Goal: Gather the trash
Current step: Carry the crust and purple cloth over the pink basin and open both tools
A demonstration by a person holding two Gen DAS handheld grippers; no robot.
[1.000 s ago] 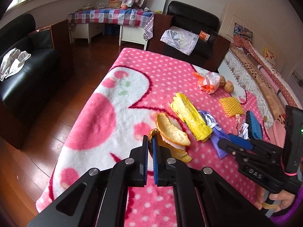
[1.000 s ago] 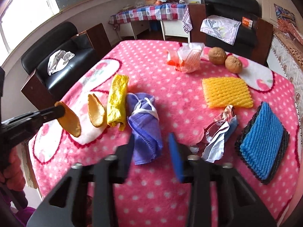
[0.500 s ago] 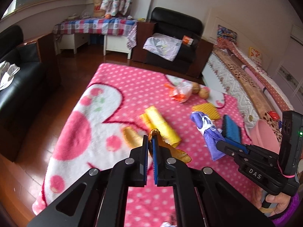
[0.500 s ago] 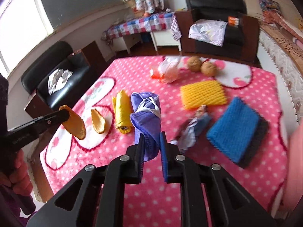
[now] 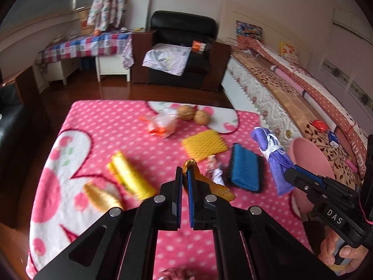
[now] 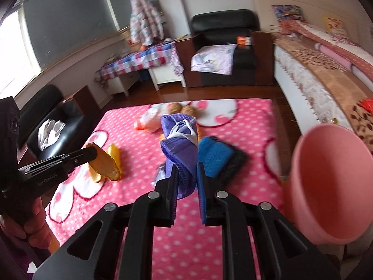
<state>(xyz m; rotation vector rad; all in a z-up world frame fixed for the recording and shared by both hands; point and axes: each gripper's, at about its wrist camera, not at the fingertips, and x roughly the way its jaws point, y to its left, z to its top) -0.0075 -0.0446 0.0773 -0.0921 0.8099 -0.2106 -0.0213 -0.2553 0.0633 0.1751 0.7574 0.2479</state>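
Observation:
My left gripper (image 5: 184, 175) is shut on an orange peel (image 5: 209, 185) and holds it above the pink polka-dot table (image 5: 98, 121); the peel also shows in the right wrist view (image 6: 103, 164). My right gripper (image 6: 185, 170) is shut on a rolled purple cloth (image 6: 180, 144) tied with white string, lifted above the table; the cloth also shows in the left wrist view (image 5: 272, 156). A pink bin (image 6: 331, 182) stands at the table's right edge, close to the right gripper.
On the table lie a second peel (image 5: 100, 197), a yellow wrapper (image 5: 130, 176), a blue-and-black sponge (image 5: 244, 170), a yellow foam net (image 5: 204, 144), crumpled foil (image 5: 215, 168), an orange-white bag (image 5: 163, 123) and two walnuts (image 5: 193, 114). A bed (image 5: 291, 88) runs along the right.
Both grippers have risen and swung right with their loads. The purple cloth now hangs higher, near the pink bin, which has come into the right wrist view.

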